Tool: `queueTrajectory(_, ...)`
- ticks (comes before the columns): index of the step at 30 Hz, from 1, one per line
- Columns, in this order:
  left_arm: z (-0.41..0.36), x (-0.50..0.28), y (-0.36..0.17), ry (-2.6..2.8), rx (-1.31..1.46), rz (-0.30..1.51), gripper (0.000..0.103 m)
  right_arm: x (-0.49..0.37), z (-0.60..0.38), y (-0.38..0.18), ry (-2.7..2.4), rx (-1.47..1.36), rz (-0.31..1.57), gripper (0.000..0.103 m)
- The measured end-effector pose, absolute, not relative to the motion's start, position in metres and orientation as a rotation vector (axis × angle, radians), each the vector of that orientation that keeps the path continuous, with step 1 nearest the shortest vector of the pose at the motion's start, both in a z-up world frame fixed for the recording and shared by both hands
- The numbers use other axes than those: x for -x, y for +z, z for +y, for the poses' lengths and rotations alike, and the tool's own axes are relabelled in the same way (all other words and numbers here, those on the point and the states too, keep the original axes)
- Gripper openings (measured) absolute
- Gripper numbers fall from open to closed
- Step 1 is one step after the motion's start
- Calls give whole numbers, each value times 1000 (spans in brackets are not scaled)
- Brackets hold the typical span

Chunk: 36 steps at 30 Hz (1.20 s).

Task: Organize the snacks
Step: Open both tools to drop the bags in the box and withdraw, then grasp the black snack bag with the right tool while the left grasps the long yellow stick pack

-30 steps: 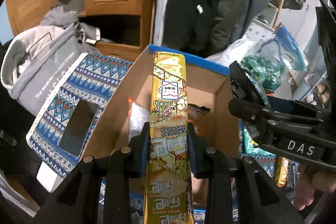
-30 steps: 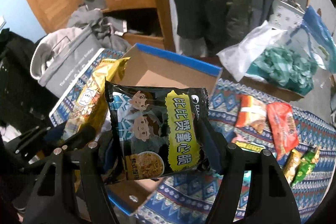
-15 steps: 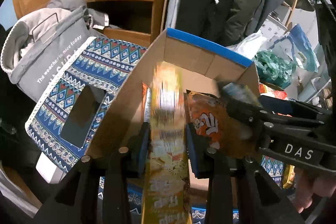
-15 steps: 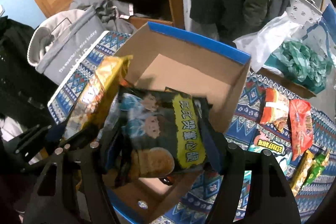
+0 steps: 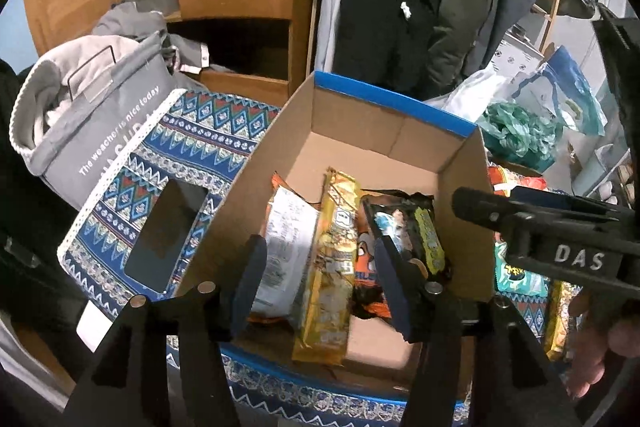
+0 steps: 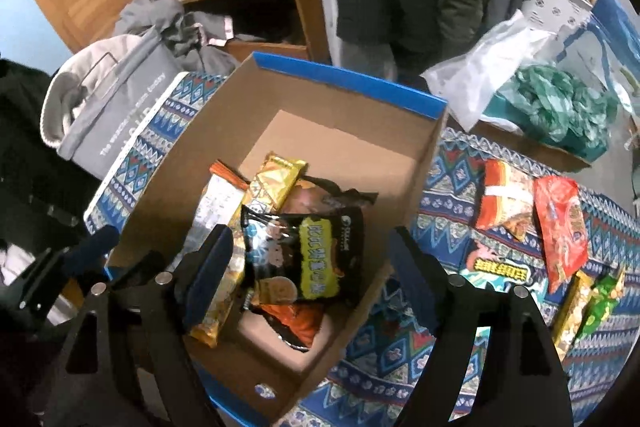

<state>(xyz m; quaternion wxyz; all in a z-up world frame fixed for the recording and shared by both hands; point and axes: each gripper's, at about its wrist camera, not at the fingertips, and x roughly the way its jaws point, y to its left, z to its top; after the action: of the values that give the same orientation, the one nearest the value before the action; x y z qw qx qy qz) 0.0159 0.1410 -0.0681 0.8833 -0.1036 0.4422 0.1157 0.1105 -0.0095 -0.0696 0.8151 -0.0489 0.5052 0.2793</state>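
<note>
The cardboard box [image 6: 420, 163] holds a yellow packet [image 5: 332, 267], a black packet [image 6: 308, 259], a white packet [image 5: 284, 251] and an orange one. Both the left tool [image 5: 320, 283] and right tool [image 6: 312, 275] hang released above it, grasping nothing.

A long yellow snack pack [image 5: 330, 267] lies flat in the cardboard box [image 5: 384, 135]; at its 3 o'clock, touching, a black snack packet [image 6: 308, 255] rests atop orange packs.
</note>
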Motion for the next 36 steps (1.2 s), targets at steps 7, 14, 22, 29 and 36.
queueTrajectory(7, 133, -15, -64, 212, 239, 923, 57, -109, -30, -63, 559, 93, 1063, 81)
queueTrajectory(14, 112, -18, -60, 163, 225, 932, 60, -105, -53, -62, 514, 105, 1062, 81)
queueTrajectory(22, 79, -22, -57, 100, 187, 946, 60, -96, -95, -59, 457, 104, 1056, 81)
queueTrajectory(29, 44, -26, -58, 35, 130, 970, 61, -90, -140, -58, 382, 85, 1055, 83)
queueTrajectory(36, 21, -31, -61, 3, 135, 996, 61, -84, -192, -65, 295, 60, 1064, 83)
